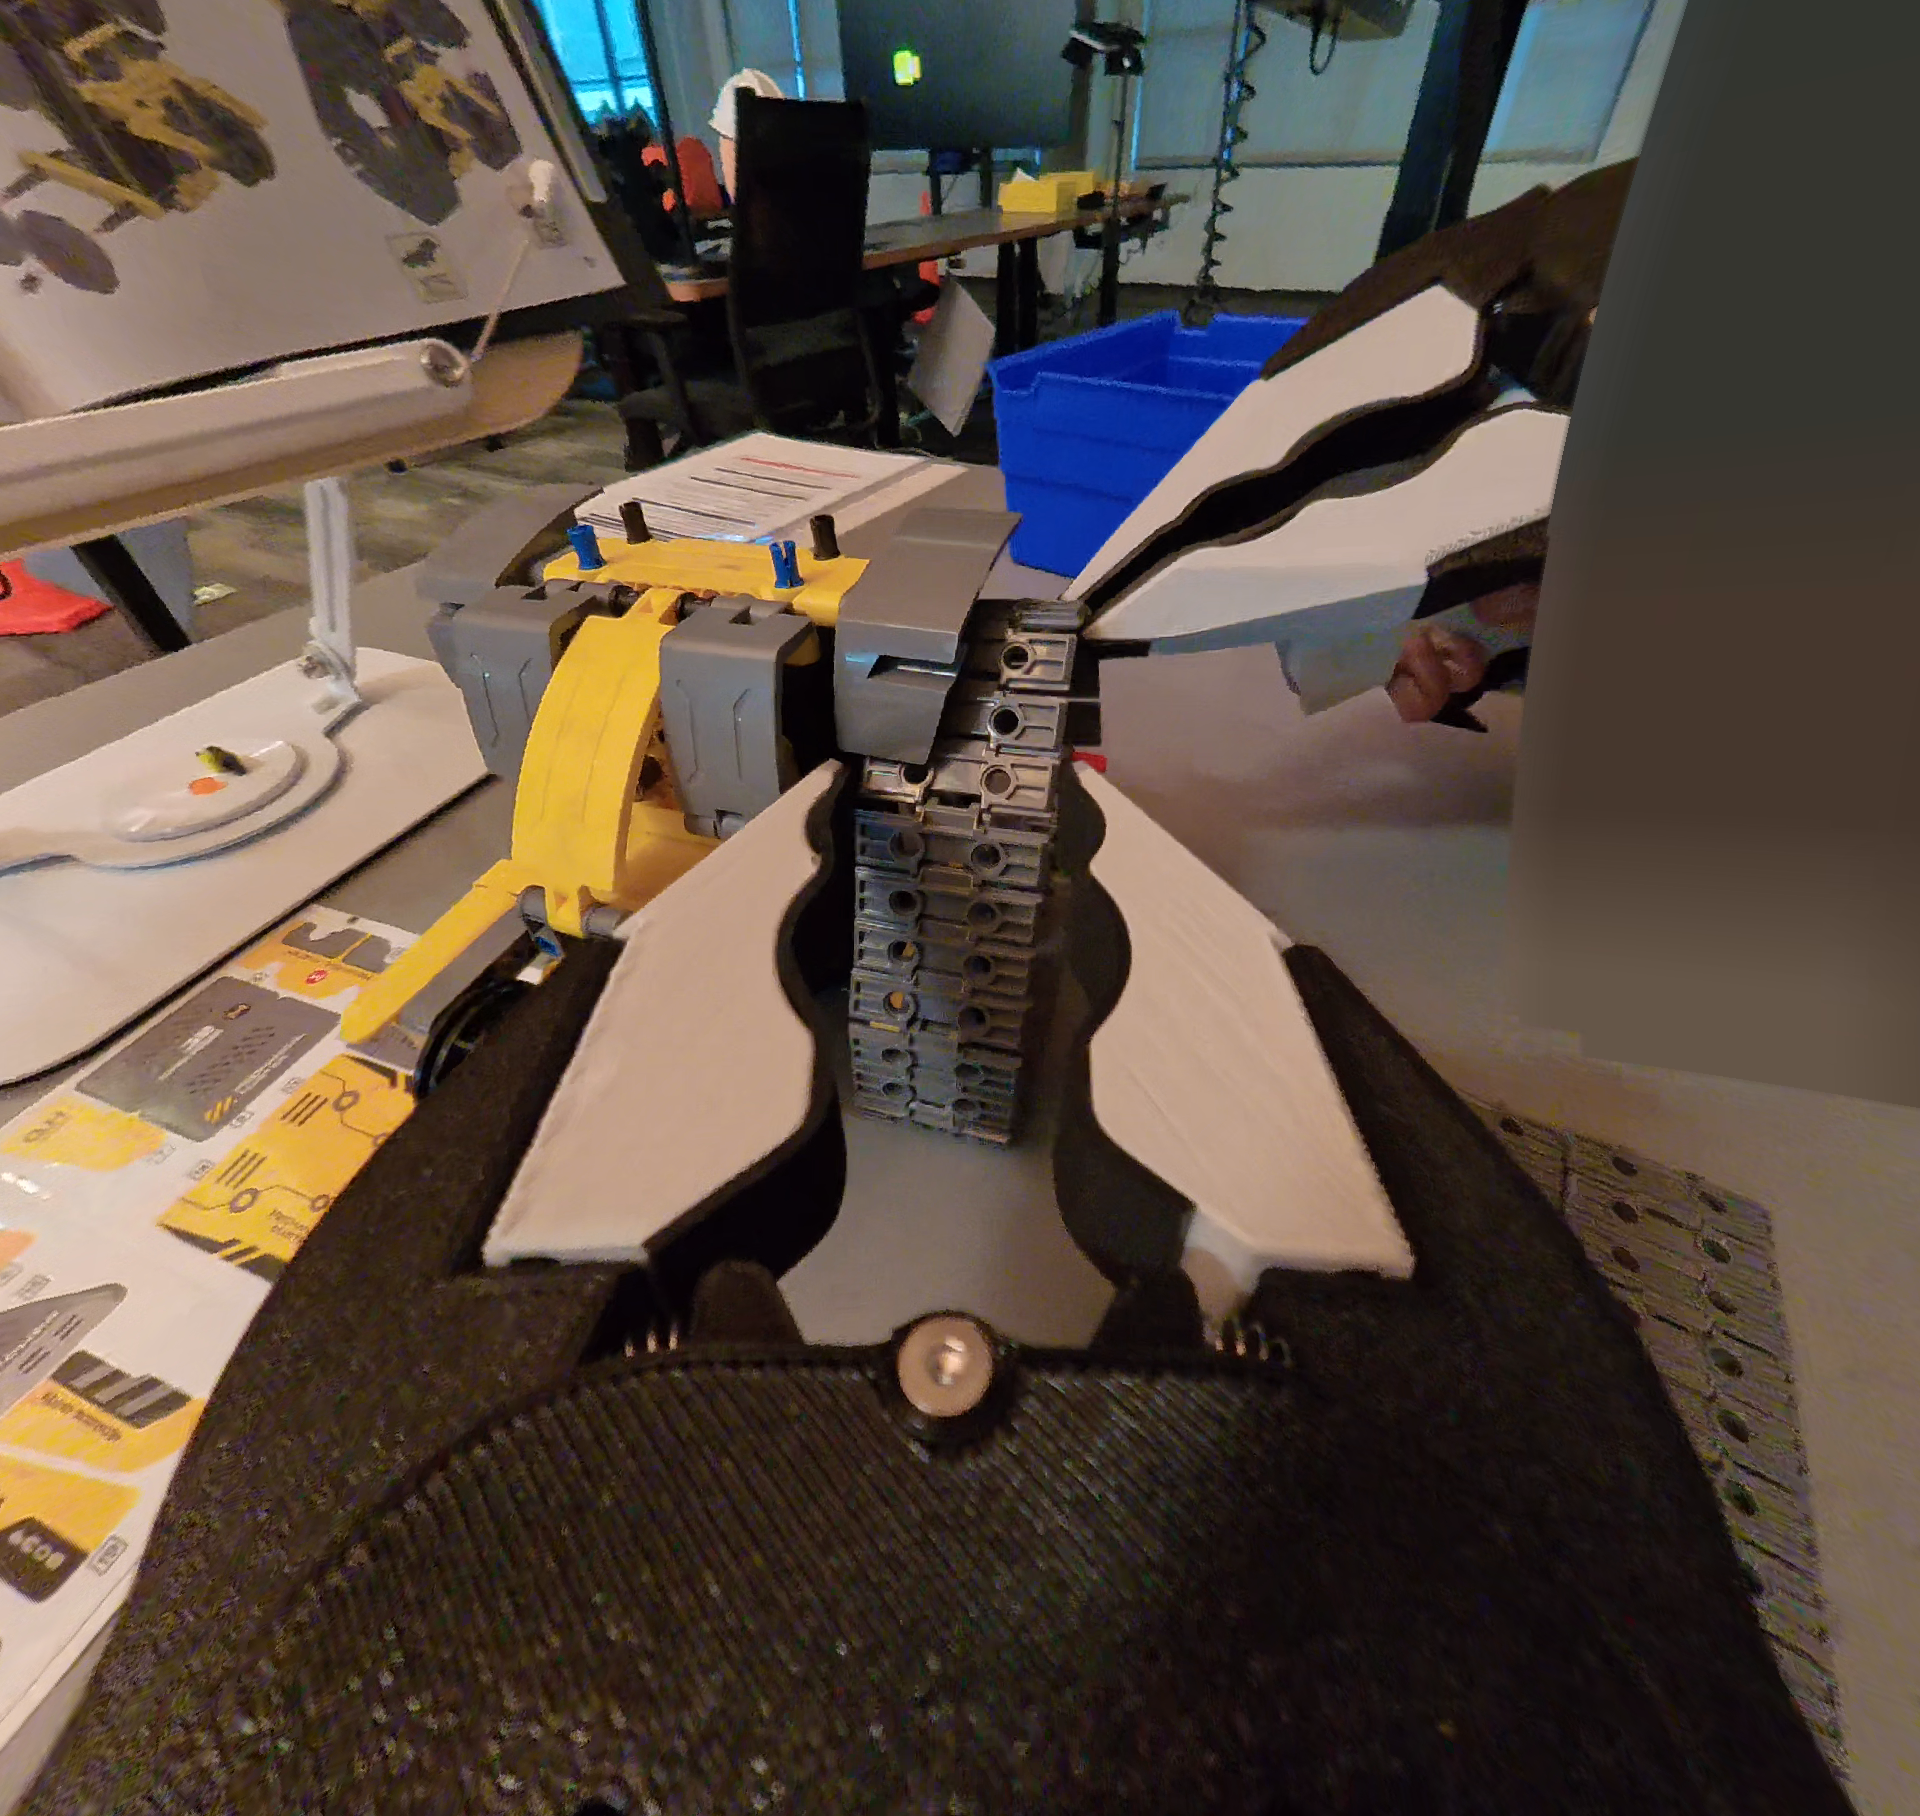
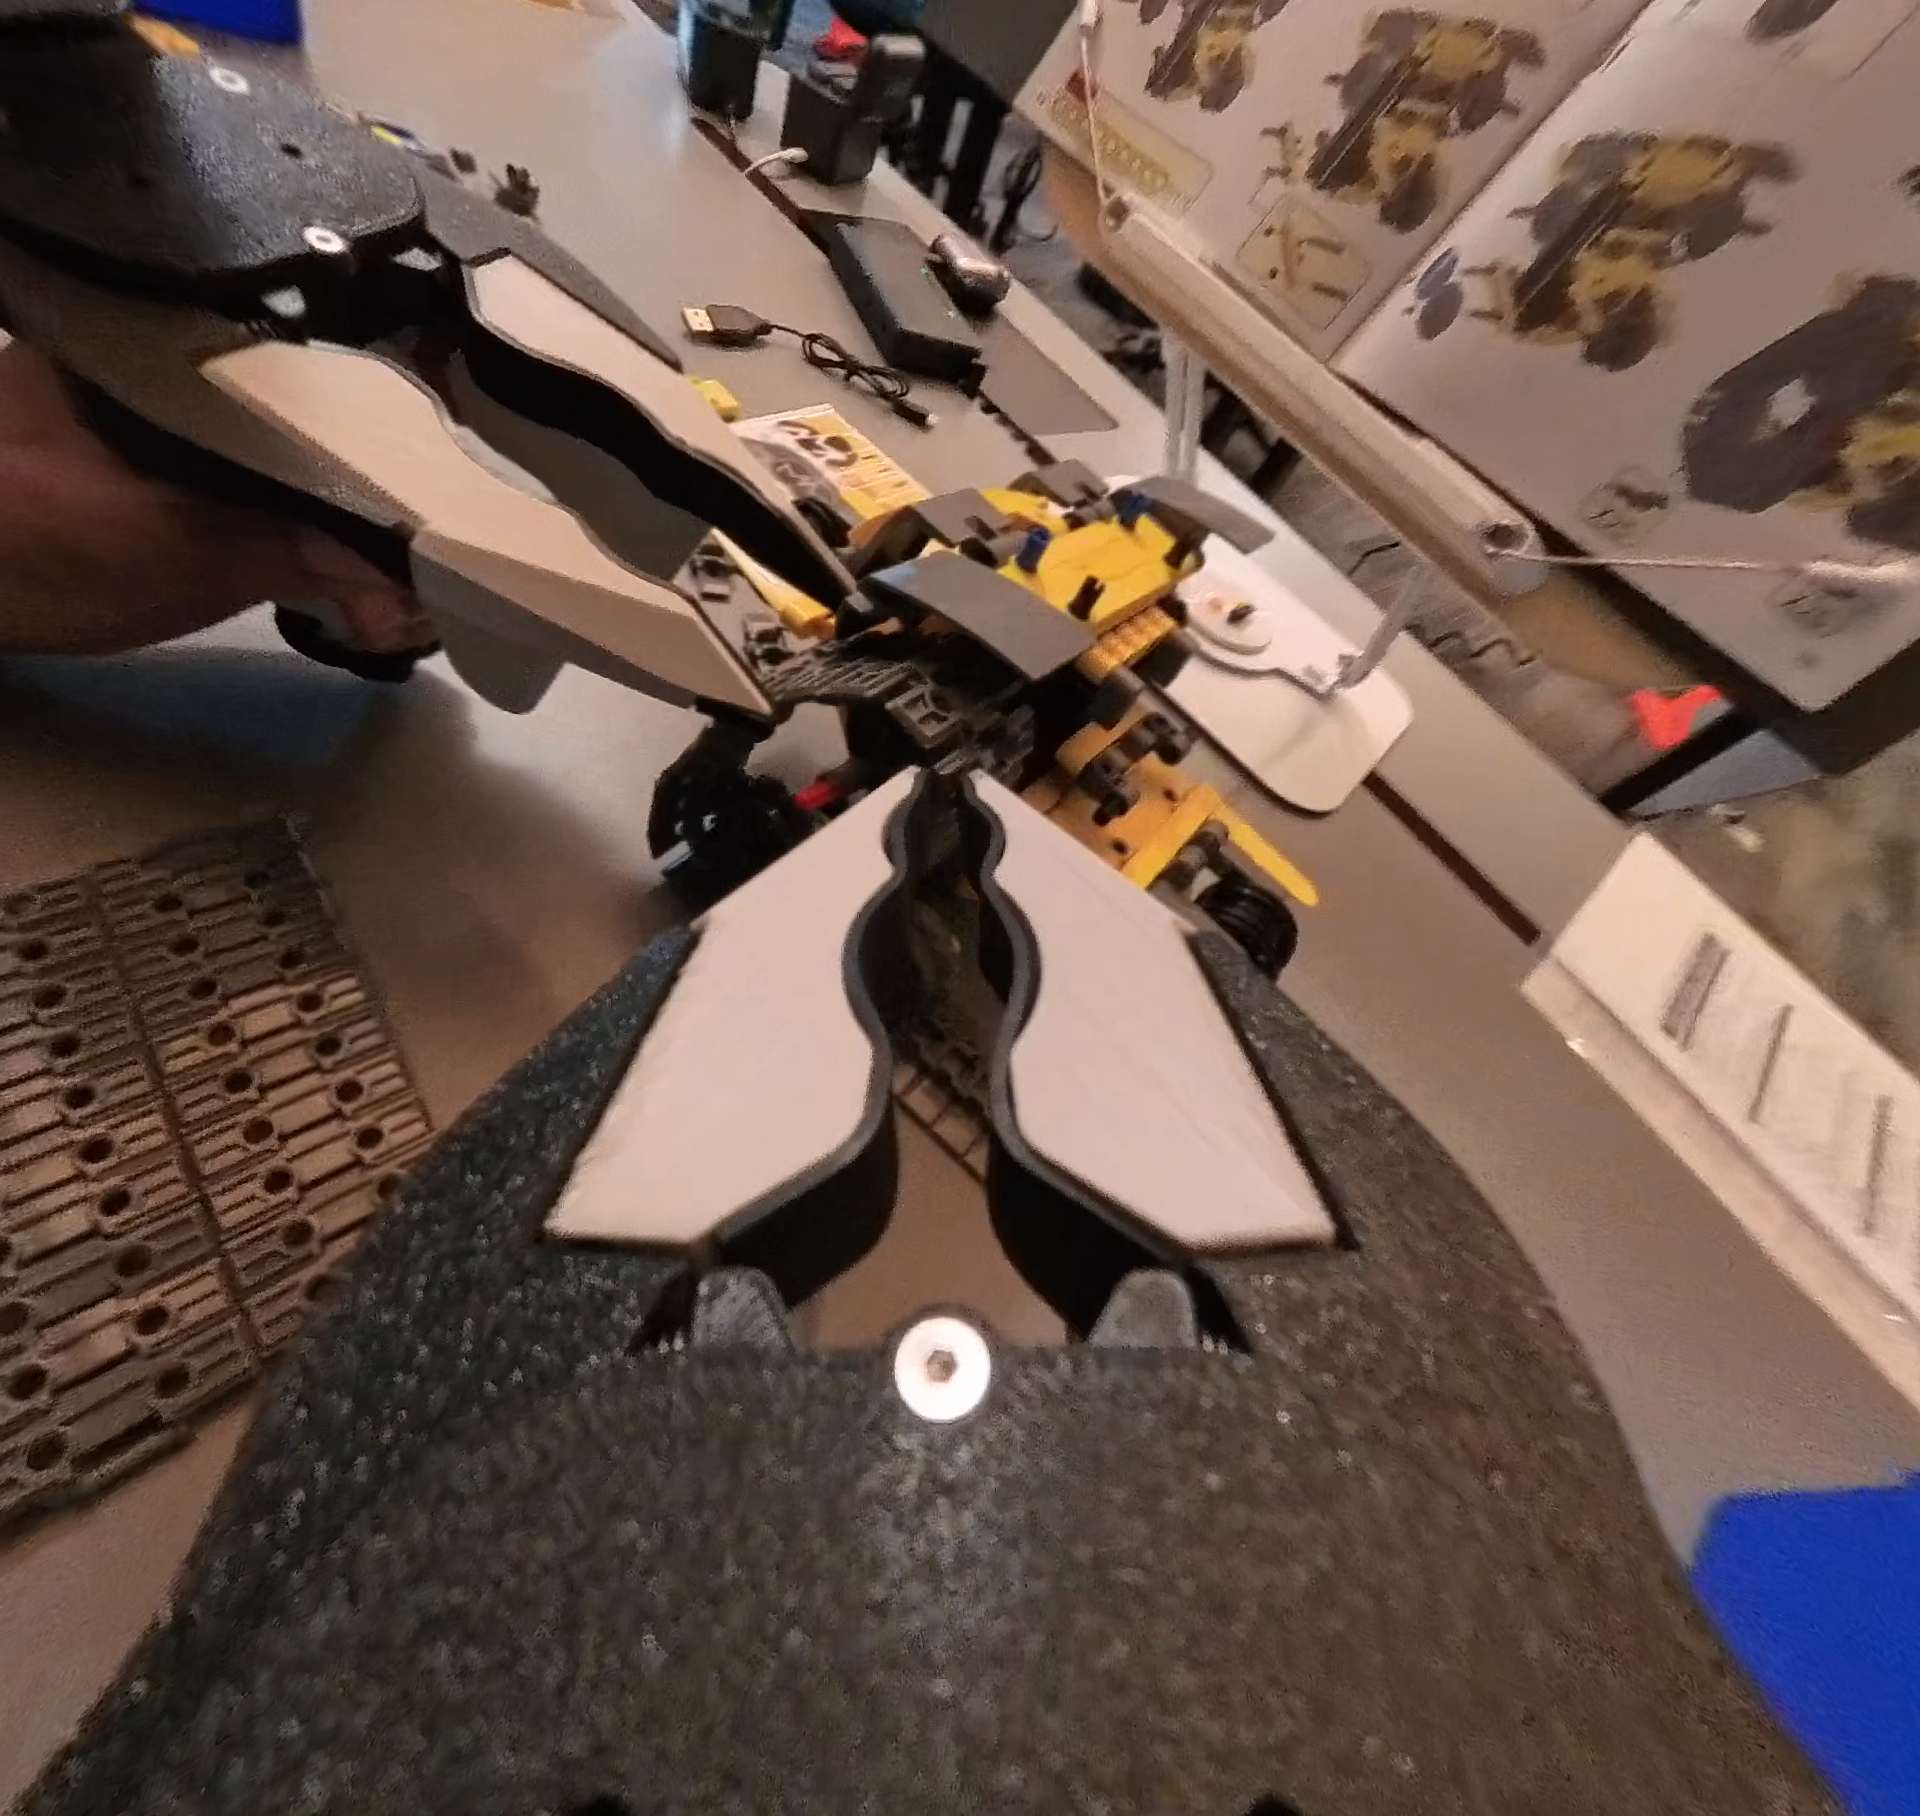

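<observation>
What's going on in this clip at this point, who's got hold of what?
A person holds a gripper in each hand at a yellow and grey brick-built vehicle model on a grey table. The left gripper has its jaws either side of the model's grey link track. The right gripper pinches the same track at its upper end. More track links lie flat beside them, and build instructions stand behind.
</observation>
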`<state>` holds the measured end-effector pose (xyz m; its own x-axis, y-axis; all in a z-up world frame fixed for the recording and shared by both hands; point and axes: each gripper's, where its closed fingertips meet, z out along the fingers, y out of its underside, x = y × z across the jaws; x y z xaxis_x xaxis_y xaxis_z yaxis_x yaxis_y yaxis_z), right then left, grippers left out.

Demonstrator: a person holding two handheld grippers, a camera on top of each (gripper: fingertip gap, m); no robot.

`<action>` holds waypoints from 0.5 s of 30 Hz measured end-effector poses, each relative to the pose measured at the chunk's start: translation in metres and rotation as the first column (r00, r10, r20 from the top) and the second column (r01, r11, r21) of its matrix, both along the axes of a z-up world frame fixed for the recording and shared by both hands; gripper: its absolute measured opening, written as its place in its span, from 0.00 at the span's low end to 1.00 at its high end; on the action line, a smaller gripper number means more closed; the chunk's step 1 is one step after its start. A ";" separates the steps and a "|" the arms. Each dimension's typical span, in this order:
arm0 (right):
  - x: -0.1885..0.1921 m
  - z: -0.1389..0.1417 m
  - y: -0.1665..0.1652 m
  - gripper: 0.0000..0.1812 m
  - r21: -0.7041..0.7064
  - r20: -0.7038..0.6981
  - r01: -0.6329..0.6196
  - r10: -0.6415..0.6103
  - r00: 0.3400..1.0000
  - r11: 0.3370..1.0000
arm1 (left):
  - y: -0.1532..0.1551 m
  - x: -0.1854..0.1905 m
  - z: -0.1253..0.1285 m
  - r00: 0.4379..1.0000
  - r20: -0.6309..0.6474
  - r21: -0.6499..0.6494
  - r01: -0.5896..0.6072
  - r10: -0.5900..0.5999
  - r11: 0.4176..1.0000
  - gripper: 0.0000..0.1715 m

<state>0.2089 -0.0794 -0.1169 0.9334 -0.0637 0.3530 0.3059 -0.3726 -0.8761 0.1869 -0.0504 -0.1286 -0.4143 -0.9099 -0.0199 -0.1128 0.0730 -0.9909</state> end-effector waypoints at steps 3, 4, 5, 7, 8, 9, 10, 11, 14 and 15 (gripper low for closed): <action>0.005 0.000 0.007 0.02 -0.049 -0.032 -0.020 0.018 0.999 0.999 | 0.006 0.002 0.002 1.000 -0.003 -0.029 -0.001 0.001 1.000 0.26; 0.007 0.000 0.010 0.02 -0.069 -0.026 -0.024 0.022 0.999 0.997 | 0.006 0.004 0.001 1.000 -0.010 -0.032 0.007 -0.007 0.999 0.29; 0.008 -0.001 0.014 0.02 -0.090 -0.024 -0.030 0.028 0.999 0.996 | 0.006 0.005 -0.001 1.000 -0.018 -0.033 0.015 -0.015 0.999 0.30; 0.008 0.000 0.021 0.02 -0.122 -0.044 -0.058 0.053 0.998 0.991 | 0.007 0.009 -0.005 0.999 -0.038 -0.031 0.021 -0.022 0.999 0.35; 0.007 0.000 0.024 0.02 -0.135 -0.063 -0.074 0.066 0.996 0.988 | 0.009 0.012 -0.005 0.999 -0.044 -0.029 0.013 -0.014 1.000 0.35; 0.007 0.000 0.027 0.02 -0.148 -0.080 -0.087 0.076 0.994 0.985 | 0.012 0.014 -0.005 0.999 -0.044 -0.023 0.003 -0.004 1.000 0.35; 0.007 0.000 0.030 0.02 -0.158 -0.092 -0.100 0.086 0.992 0.982 | 0.014 0.016 -0.006 0.999 -0.046 -0.020 -0.005 0.004 1.000 0.35; 0.008 0.000 0.032 0.03 -0.166 -0.102 -0.111 0.094 0.990 0.980 | 0.017 0.018 -0.006 0.999 -0.048 -0.021 -0.011 0.010 1.000 0.34; 0.012 -0.001 0.037 0.03 -0.178 -0.131 -0.132 0.110 0.985 0.975 | 0.026 0.021 -0.006 0.998 -0.059 -0.048 -0.025 0.022 0.999 0.28; 0.013 -0.001 0.037 0.02 -0.180 -0.142 -0.135 0.111 0.984 0.974 | 0.028 0.021 -0.006 0.998 -0.059 -0.056 -0.023 0.020 0.998 0.26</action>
<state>0.2217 -0.0419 -0.1181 0.9687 0.1103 0.2222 0.2473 -0.5008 -0.8295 0.2082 -0.0223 -0.1343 -0.3934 -0.9177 0.0553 -0.1717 0.0142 -0.9850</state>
